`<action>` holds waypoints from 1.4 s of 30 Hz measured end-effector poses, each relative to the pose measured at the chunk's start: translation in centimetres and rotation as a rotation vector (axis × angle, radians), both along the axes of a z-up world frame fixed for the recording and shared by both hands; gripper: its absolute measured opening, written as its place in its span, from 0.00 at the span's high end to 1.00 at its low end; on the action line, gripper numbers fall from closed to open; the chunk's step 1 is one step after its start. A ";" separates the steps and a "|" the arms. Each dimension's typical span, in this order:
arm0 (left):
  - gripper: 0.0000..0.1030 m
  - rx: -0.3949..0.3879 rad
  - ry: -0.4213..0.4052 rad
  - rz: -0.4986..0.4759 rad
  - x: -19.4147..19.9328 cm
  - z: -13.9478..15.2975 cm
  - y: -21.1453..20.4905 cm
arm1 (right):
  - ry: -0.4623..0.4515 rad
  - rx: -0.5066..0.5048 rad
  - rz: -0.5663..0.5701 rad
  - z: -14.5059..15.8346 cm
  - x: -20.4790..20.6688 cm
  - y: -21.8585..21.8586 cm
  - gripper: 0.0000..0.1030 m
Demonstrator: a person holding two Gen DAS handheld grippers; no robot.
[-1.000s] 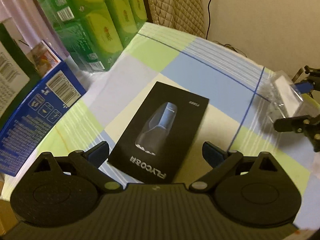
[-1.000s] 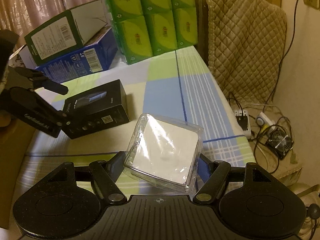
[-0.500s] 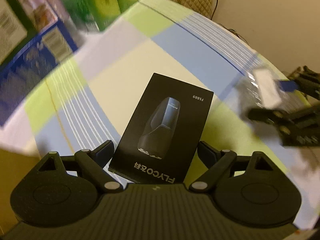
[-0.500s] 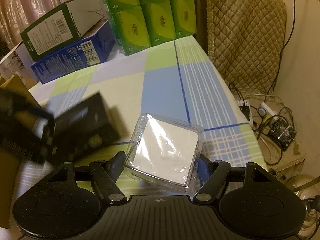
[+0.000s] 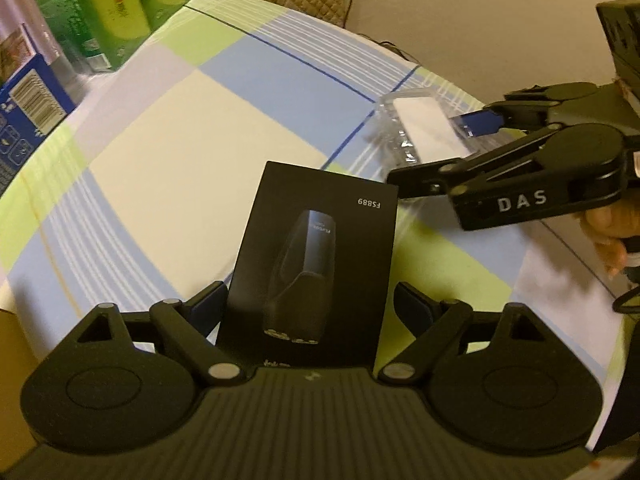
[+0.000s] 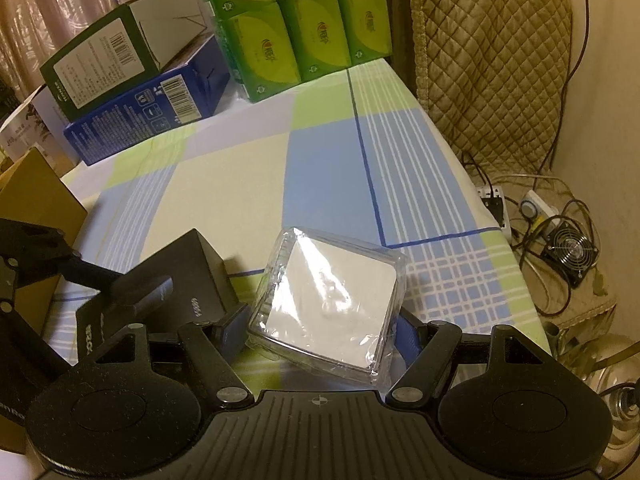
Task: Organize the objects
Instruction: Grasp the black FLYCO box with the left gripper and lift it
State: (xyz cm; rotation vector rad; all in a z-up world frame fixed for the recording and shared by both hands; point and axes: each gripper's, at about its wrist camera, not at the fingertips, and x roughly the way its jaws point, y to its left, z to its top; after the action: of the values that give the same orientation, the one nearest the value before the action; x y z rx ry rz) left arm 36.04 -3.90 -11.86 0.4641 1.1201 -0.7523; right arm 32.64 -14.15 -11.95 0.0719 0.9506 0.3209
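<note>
Tools (image 5: 308,304) (image 6: 320,332) side by side, level

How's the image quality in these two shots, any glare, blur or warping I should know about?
Left wrist view: dim, warm yellowish light; strong fisheye bending of the checked tablecloth; black box sharp enough to read "FS889"; green packs soft. Right wrist view: same warm cast; glare streaks on the clear plastic packet; the other gripper's fingers blurred at left.
</note>
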 end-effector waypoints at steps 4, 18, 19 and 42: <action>0.24 0.006 0.016 0.019 -0.5 -0.1 -0.1 | 0.006 0.002 0.000 -0.1 0.0 0.0 0.32; 0.25 -0.123 0.022 0.444 -9.0 1.4 4.5 | -0.015 0.006 0.019 1.0 -3.6 0.2 0.32; 0.25 -0.135 0.023 0.475 -9.7 1.6 5.0 | -0.015 0.013 0.018 1.3 -4.4 0.2 0.32; 0.24 -0.139 -0.010 0.664 -20.8 2.4 9.4 | 0.048 -0.084 0.106 0.1 -17.8 2.2 0.31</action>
State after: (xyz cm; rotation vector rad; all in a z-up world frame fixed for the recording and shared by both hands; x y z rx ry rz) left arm 15.26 5.49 -9.44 -0.0347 1.1121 -0.2391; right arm 14.84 -11.97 -11.85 -0.0479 1.0167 0.3782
